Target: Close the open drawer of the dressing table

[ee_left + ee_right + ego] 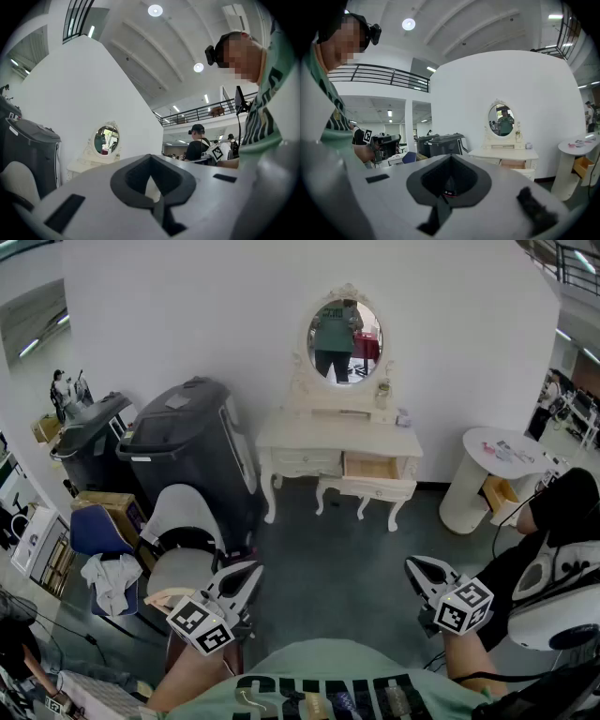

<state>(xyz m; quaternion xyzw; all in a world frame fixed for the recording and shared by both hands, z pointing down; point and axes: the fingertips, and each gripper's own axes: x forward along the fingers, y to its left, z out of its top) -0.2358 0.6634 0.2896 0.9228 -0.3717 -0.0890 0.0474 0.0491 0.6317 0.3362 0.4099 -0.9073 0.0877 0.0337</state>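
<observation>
In the head view, the cream dressing table (337,439) with its oval mirror stands against the white wall, and its right-hand wooden drawer (372,468) is pulled open. The left gripper (246,570) and right gripper (412,565) hover well apart from it.

In the left gripper view, the fingers are pressed together and empty, and the dressing table (84,165) is far off.

In the right gripper view, the fingers are pressed together on nothing, and the open drawer (513,164) shows ahead.

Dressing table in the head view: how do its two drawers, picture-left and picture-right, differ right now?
The left drawer is shut, its front flush with the frame; the right drawer is pulled out toward the camera. The left drawer shows only a white front; the right drawer shows a bare tan wood inside. Both sit side by side just under the top of the dressing table.
</observation>
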